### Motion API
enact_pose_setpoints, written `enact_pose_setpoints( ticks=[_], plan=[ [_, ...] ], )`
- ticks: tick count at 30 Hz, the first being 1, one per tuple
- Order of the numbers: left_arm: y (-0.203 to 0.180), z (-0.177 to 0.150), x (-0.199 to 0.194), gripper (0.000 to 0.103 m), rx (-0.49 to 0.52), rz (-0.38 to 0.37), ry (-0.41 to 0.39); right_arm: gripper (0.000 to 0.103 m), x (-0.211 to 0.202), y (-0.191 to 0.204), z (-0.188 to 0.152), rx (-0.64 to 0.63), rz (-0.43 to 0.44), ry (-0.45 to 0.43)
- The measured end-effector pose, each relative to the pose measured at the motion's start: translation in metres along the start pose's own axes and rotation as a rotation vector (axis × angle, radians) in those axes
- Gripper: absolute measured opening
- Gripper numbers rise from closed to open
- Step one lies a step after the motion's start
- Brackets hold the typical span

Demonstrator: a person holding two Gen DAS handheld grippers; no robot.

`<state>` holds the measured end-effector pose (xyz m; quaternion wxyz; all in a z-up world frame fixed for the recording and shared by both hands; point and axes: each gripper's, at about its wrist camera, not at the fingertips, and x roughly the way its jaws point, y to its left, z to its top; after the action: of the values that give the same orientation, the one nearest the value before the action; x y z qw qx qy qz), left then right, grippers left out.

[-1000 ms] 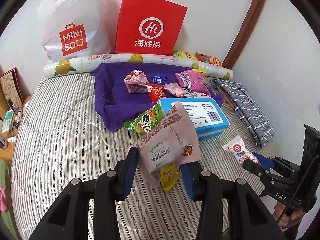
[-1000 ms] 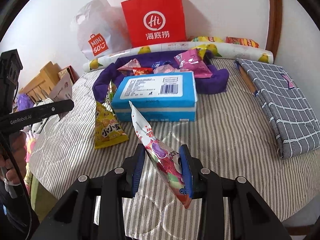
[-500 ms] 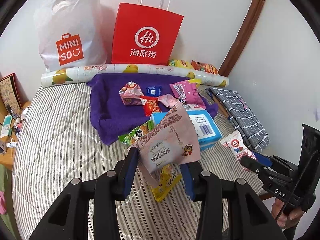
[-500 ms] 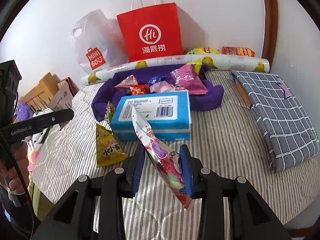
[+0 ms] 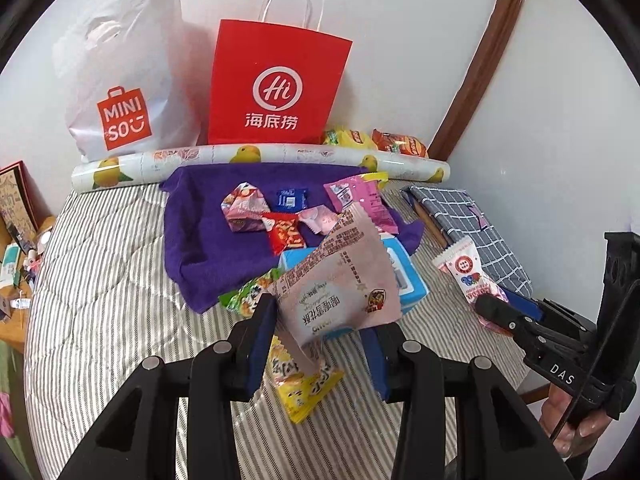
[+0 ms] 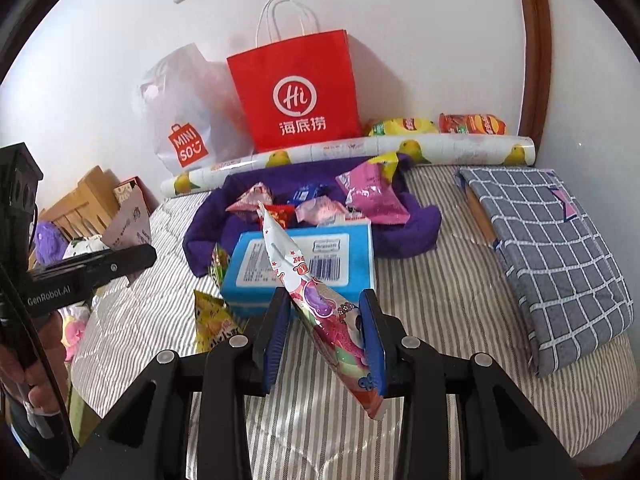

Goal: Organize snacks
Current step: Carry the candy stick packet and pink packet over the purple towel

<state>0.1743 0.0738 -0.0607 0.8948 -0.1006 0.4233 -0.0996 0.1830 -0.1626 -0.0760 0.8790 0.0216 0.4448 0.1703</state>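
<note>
The pink packet point(image 5: 340, 284) covers most of the blue box point(image 5: 404, 276) and the top of the yellow packet point(image 5: 304, 384) in the left wrist view. The green packet point(image 5: 248, 296) shows only in part, behind the packet and the left claw point(image 5: 320, 344). In the right wrist view, the candy bag point(image 6: 320, 300) hides part of the box label point(image 6: 296, 260), and the print there is too small to read. The shelf point(image 5: 16, 240) is cut off at the left edge.

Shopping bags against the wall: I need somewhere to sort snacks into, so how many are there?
2: the white Miniso bag on the left, the red paper bag beside it, both behind the fruit-print roll.
</note>
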Motion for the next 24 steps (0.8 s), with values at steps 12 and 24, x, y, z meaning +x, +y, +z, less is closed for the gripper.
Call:
enact_pose_setpoints(
  ticks=[12, 24],
  plan=[
    [-0.003, 0.018, 0.009, 0.04, -0.006, 0.004, -0.005, 0.034, 0.005, -0.002, 0.028, -0.003, 0.006, -0.027],
    [0.01, 0.034, 0.025, 0.04, -0.022, -0.006, 0.007, 0.02, 0.031, 0.002, 0.046, -0.009, 0.007, -0.012]
  ],
)
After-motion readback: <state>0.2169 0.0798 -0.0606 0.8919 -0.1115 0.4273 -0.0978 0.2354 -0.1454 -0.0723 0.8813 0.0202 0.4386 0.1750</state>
